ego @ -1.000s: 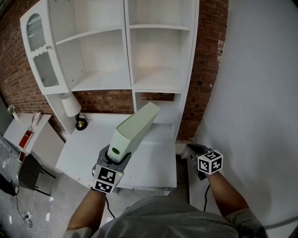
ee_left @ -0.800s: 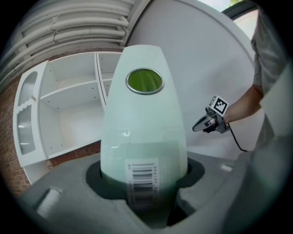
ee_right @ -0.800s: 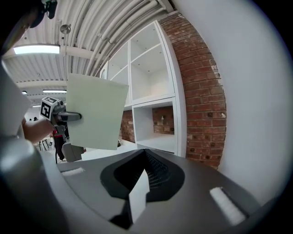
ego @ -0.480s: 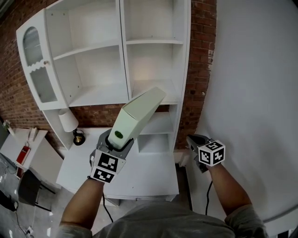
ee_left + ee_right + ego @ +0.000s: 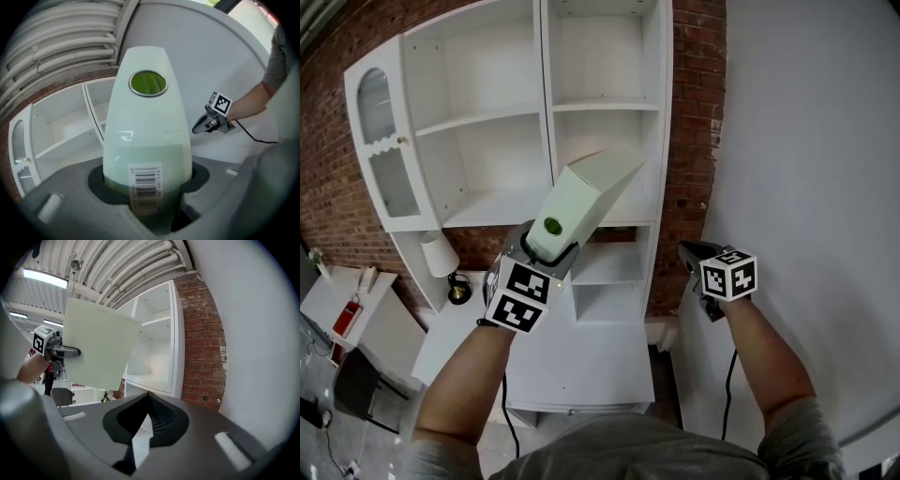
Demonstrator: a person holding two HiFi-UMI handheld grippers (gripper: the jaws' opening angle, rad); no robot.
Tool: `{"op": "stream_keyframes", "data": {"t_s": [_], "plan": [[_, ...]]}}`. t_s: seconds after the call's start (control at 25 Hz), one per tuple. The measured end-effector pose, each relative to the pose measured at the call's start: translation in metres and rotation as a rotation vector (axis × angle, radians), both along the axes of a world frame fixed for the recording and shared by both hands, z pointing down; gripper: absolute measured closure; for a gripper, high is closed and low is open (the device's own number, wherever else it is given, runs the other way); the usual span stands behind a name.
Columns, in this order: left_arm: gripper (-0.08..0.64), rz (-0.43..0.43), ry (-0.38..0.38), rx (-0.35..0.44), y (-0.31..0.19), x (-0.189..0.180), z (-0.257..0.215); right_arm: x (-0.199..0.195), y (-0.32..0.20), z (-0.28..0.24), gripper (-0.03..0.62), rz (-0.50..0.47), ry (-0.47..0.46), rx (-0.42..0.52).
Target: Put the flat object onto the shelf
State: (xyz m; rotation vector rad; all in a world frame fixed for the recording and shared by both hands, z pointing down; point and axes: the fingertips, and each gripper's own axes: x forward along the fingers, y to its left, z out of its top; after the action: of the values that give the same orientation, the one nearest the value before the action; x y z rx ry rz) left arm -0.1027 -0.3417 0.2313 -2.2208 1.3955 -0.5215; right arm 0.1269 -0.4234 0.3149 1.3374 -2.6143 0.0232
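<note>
Since the left claw is clamped tight on the narrow end of the box, I'd call this the carry step, not the placing yet. The box hangs in the air in front of the shelf, above the worktop, touching nothing but the claw. It sticks out long from the jaws, angled up and off to the right, and its far end sits about level with the middle board of the right-hand column.

The right claw is doing nothing. Its jaws are together with nothing in them, and it hovers off to the side near the white wall.

Next move, as I see it: push the box forward into one of the open bays and level it out so the broad face lands flat on a board. It has to stay clear of the upright divider between the two columns. Only then let go. Held by one end like that, the far end could dip or clip an edge, so slow and steady.
</note>
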Motion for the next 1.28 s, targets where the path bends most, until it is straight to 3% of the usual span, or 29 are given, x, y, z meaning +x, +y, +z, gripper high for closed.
{"op": "stream_keyframes", "data": {"t_s": [0.4, 1.08, 1.28], "plan": [[0.295, -0.037, -0.085, 0.054, -0.031, 0.034, -0.048, 0.01, -0.001, -0.003, 0.583, 0.005, -0.001, -0.007], [0.295, -0.135, -0.143, 0.018, -0.084, 0.047, -0.054, 0.023, -0.005, 0.005, 0.583, 0.023, 0.004, -0.019], [0.295, -0.151, -0.175, 0.063, -0.087, 0.055, -0.068, 0.025, -0.007, 0.009, 0.583, 0.027, 0.007, -0.026]]}}
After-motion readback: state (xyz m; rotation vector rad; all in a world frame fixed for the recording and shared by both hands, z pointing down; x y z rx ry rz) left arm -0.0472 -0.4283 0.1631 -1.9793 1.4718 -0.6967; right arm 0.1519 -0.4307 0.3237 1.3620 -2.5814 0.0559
